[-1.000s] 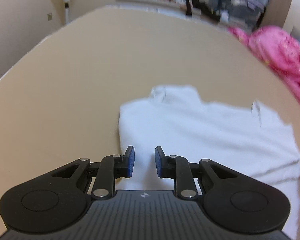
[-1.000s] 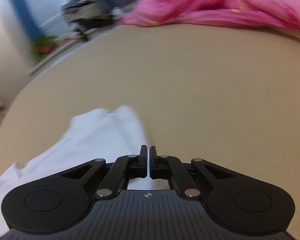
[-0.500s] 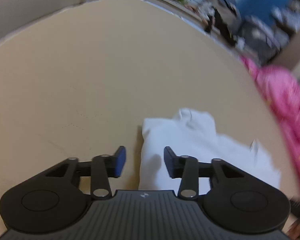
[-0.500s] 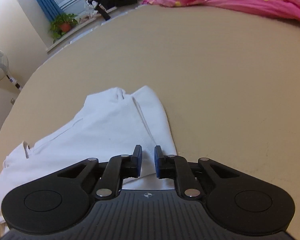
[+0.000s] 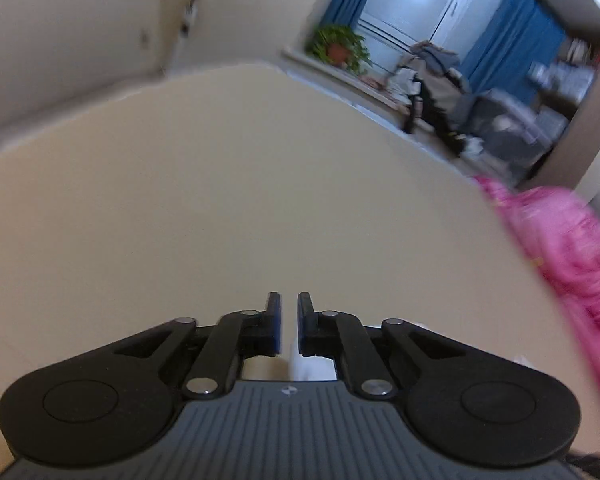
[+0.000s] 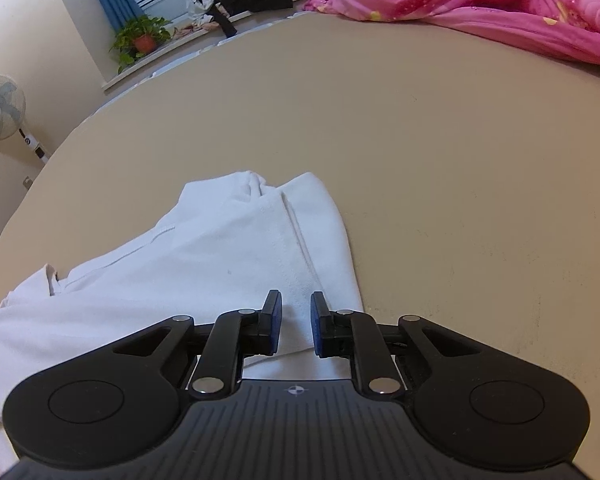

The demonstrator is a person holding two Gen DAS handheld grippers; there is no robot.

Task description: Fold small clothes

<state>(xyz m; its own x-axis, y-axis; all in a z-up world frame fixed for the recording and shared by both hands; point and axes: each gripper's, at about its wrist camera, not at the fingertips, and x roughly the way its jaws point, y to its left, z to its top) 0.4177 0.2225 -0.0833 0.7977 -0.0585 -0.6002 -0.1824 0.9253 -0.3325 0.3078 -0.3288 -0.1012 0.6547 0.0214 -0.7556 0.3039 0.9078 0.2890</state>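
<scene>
Left wrist view: left tool [image 5: 289, 322] nearly closed, narrow gap, white garment [image 5: 300, 364] only a sliver under it on the tan surface [image 5: 220, 200].

Right wrist view: right tool [image 6: 296, 322] parted, nothing gripped, above the white garment's [image 6: 220, 248] near right edge; pink bedding [image 6: 480, 4] at the far edge.

The left gripper [image 5: 289, 322] pointed forward and level, its jaws nearly together with a narrow gap between them. The right gripper [image 6: 296, 324] tilted downward, its jaws parted somewhat wider.
</scene>
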